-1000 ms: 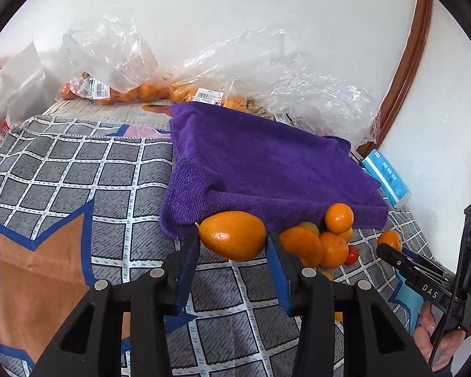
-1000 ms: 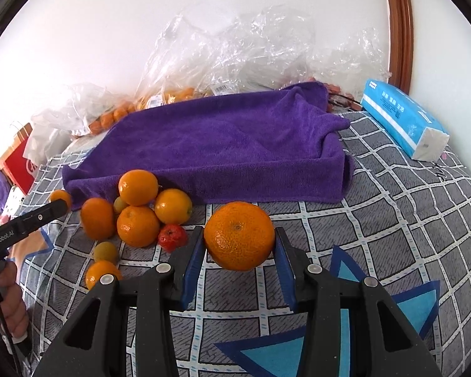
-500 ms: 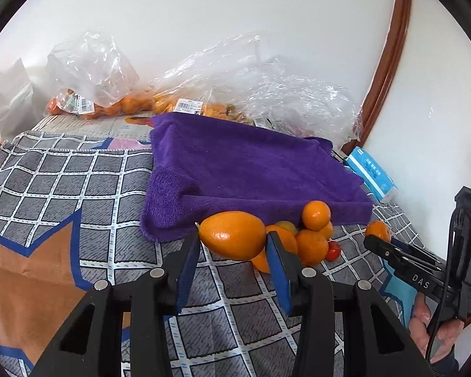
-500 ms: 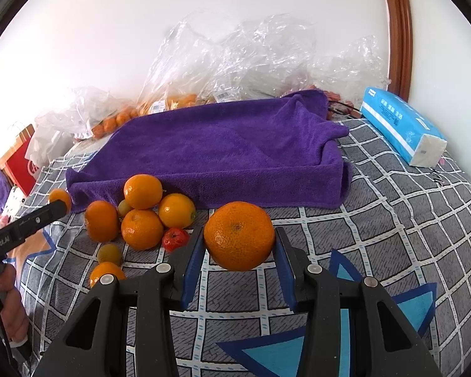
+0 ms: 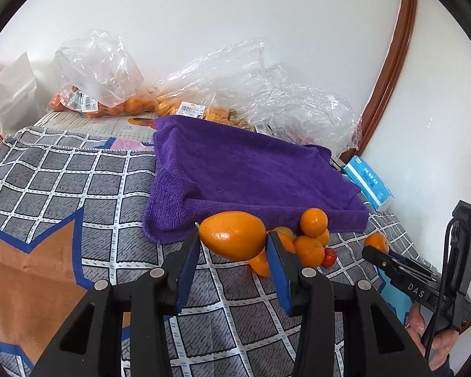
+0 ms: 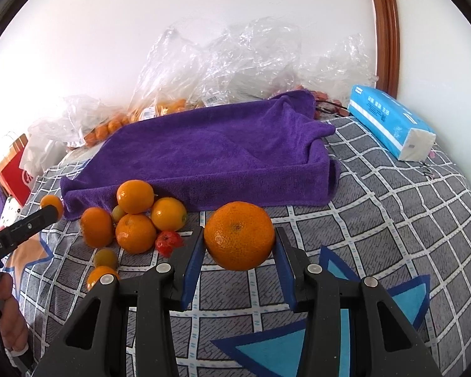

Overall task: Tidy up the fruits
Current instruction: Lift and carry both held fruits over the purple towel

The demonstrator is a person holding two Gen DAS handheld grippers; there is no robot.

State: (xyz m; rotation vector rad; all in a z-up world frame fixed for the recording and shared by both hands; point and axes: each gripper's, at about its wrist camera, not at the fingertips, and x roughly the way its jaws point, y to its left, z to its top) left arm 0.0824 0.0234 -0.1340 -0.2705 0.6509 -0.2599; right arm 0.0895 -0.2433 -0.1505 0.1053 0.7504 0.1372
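Over the last second little changed: the left claw remained clamped on an oval orange fruit, and the right claw on a round mandarin. Both fruits hung clear of the checked surface, just before the purple towel. The loose fruit pile stayed put. Both transfers appeared to be mid-carry.
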